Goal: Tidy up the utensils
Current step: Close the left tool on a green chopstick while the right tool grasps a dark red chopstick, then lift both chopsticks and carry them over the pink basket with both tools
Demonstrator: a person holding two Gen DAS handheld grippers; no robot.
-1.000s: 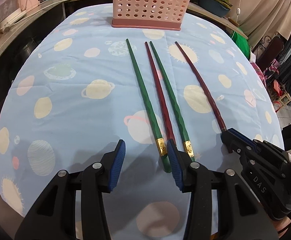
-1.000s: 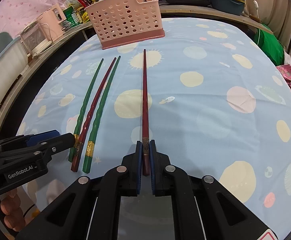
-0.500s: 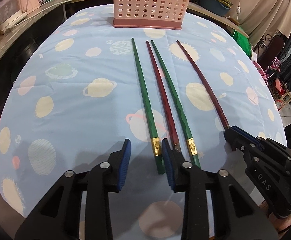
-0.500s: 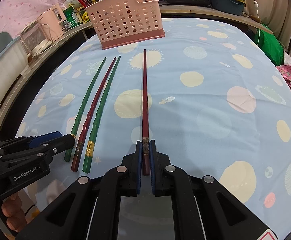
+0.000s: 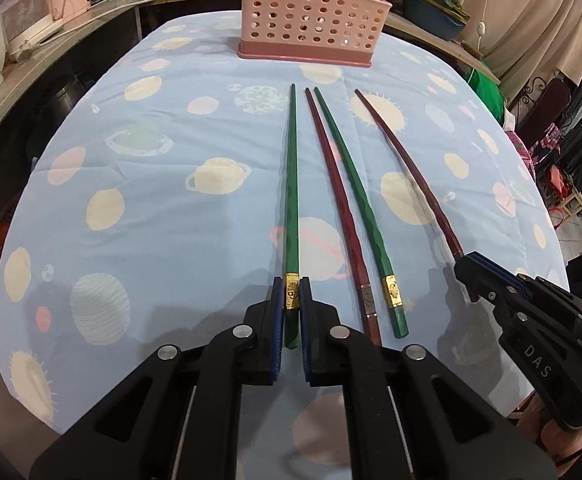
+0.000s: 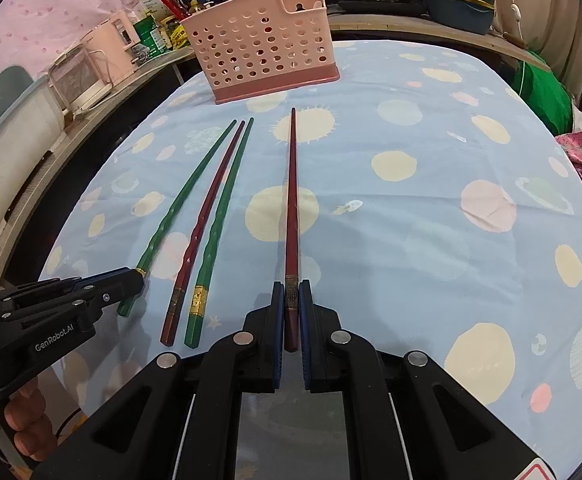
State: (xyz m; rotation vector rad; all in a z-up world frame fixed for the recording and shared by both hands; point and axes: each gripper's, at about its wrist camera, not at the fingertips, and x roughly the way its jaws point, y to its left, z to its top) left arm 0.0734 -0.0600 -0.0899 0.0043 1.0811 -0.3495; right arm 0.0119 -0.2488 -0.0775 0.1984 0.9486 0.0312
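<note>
Chopsticks, four of them, lie side by side on the counter [image 5: 151, 216] with their tips toward the pink perforated basket [image 5: 311, 12] at the far edge. Leftmost is the outer green chopstick [image 5: 292, 184]; the left gripper [image 5: 291, 300] has its fingers pressed onto this one's butt end at the gold band, so the stick runs straight ahead out of the fingers. Next come the middle red chopstick [image 5: 337, 200] and the inner green chopstick [image 5: 355, 192], both loose on the cloth and nearly touching along their length. Rightmost, set a little apart, the outer red chopstick [image 6: 291, 208] is pinched at its banded end by the right gripper [image 6: 291, 300], again with its long axis in line with the fingers. Each held stick therefore points at the basket, which stands well ahead of both grippers; dropping them in will likely call for lifting and tipping the sticks upright, tips down
</note>
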